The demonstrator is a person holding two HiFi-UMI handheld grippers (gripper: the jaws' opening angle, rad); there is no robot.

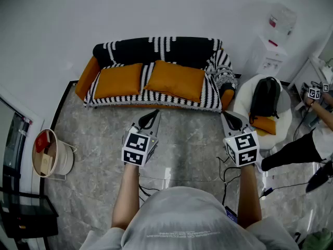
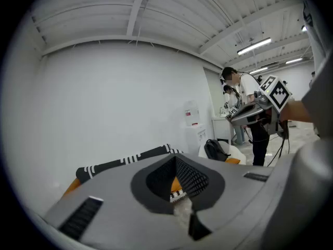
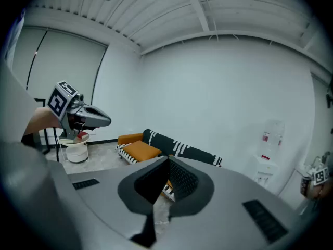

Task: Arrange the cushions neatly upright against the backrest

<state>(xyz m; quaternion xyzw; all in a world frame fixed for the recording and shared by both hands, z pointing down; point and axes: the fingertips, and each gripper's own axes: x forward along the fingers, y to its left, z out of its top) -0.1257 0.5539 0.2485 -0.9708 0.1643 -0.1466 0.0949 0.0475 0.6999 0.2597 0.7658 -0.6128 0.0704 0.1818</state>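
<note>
- On the seat of the striped sofa (image 1: 182,48), two orange cushions (image 1: 118,80) (image 1: 175,79) lie flat, side by side.
- Red label (image 1: 274,21) on the dispenser (image 1: 266,56): too small to read.
- My left gripper (image 1: 153,114) and right gripper (image 1: 227,116) are closed tight, empty.

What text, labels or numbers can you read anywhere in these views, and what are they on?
No text is legible in any view.
Water dispenser: red labels, too small to read.
Shirt: one line of print near the hem, blurred.
Red packet: pale mark, too small to read.
Left cube and right cube: black-and-white square patterns, no letters.
</note>
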